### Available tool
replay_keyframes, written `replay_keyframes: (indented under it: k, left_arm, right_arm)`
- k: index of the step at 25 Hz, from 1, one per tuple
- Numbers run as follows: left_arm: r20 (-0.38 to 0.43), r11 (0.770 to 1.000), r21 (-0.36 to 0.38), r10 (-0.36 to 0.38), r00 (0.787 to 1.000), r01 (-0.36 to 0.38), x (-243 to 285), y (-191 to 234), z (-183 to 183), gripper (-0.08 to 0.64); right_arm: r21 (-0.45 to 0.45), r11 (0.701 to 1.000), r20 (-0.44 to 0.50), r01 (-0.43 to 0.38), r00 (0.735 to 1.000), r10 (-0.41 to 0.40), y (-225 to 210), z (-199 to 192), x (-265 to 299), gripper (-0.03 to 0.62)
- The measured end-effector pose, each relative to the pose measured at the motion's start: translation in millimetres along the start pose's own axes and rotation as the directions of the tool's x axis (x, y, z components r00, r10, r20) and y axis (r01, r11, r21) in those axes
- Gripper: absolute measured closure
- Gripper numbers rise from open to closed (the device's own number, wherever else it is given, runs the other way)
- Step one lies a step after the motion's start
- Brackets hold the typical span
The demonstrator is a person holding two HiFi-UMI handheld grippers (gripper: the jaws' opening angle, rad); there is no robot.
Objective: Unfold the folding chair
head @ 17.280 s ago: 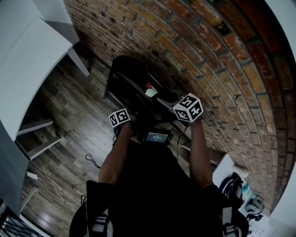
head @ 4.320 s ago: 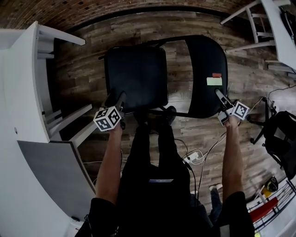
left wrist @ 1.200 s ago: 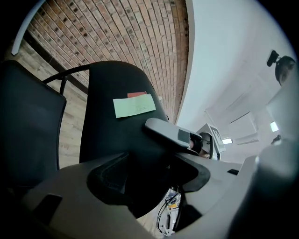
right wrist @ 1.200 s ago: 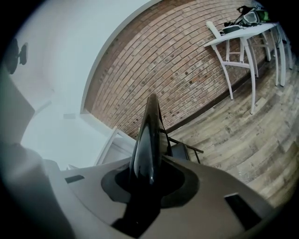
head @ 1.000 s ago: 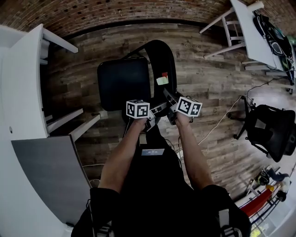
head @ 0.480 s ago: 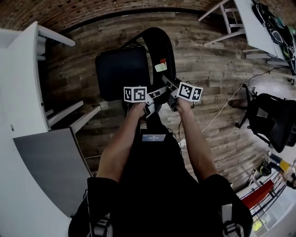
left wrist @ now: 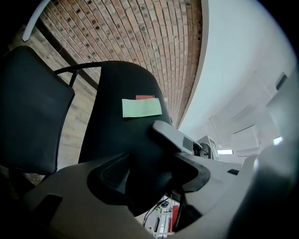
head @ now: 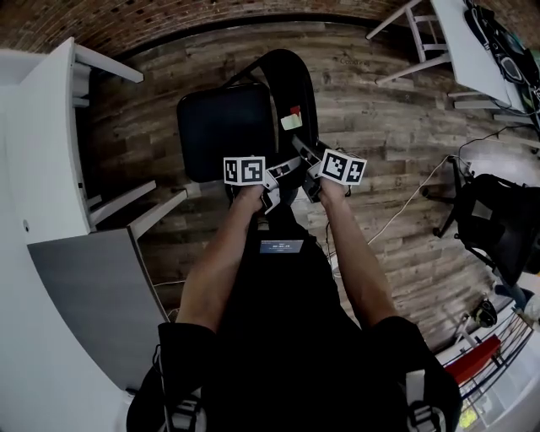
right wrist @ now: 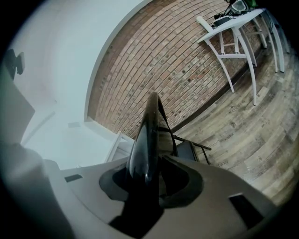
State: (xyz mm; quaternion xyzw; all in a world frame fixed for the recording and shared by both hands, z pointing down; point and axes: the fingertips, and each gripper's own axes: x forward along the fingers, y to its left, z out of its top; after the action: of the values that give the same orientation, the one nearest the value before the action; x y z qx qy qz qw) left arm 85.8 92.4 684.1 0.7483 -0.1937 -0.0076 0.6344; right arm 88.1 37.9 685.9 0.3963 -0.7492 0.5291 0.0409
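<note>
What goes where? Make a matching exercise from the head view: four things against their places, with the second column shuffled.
Things:
1. chair seat
2. green note
3. brick wall
4. white table

Places:
A. top right corner
B. stuck on the backrest
C. along the top edge, beyond the wooden floor
D. just left of the backrest

Pairs: 1-D, 2-B, 3-C, 4-A

Both arms forward, left gripper [head: 277, 182] clamping chair back [head: 291, 84], right gripper [head: 309, 171] jaws just opening around it
</note>
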Motion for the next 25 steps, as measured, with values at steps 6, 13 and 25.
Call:
replay_keyframes:
  k: [6,13,25]
  left_arm:
    - [0.047,1.0,-0.012,0.025,0.999,-0.025,-3,4,2,0.267]
    - [0.113,0.999,-0.042,0.015,0.993,-0.011,-23,-6,5,0.267]
    - [0.07,0.998,-0.003,-0.066,0.995,0.067,-84,-51,-16,0.267]
  right_arm:
    - [0.008,0.999,0.004,-0.039,0.999,0.039,1,-1,4,0.451]
    - [-0.02,1.0,0.01,0.021,1.0,-0.021,-1,1,5,0.454]
    - [0.004,0.971,0.109,0.24,0.965,-0.239,3,22,-61,0.46]
